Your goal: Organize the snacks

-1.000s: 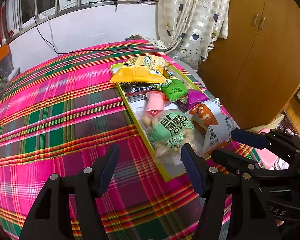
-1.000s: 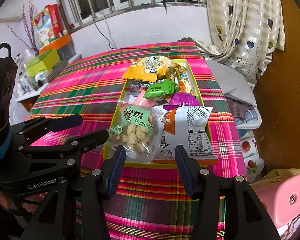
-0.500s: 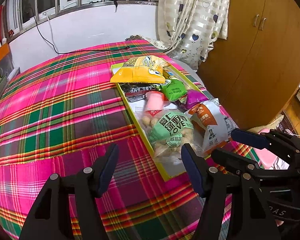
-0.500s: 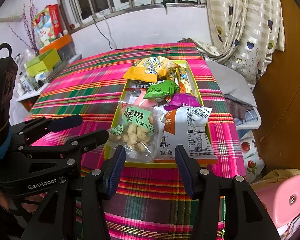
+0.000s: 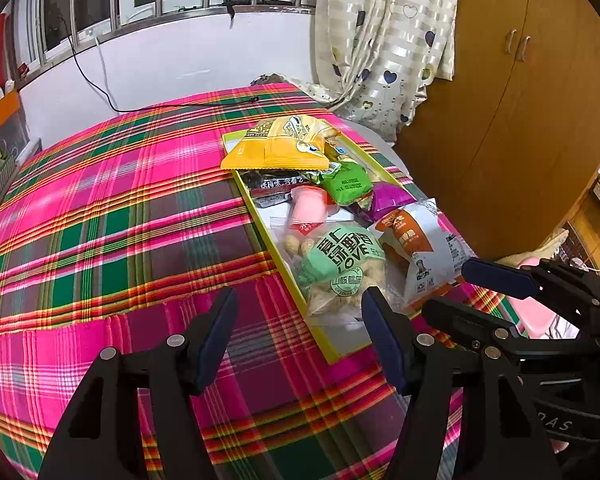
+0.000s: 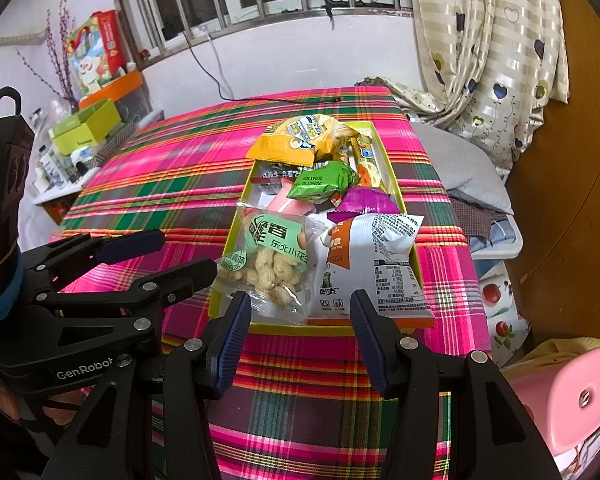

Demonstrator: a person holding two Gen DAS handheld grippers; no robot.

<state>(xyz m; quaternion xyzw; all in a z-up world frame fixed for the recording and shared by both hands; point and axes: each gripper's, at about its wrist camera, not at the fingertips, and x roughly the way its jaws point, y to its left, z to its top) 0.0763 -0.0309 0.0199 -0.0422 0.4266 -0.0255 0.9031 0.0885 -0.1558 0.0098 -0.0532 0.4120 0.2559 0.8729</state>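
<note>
Plaid cloth w/ snack tray — both grippers' fingers apart, holding nothing.

pink stool cut off, tray floor mostly hidden

1. A bed under a pink, green and orange plaid cover carries everything.
2. A shallow yellow-green tray heaped with snack packets lies on it, along the right edge.
3. A thin black cable trails across the cover at the far edge, below the window.
</note>
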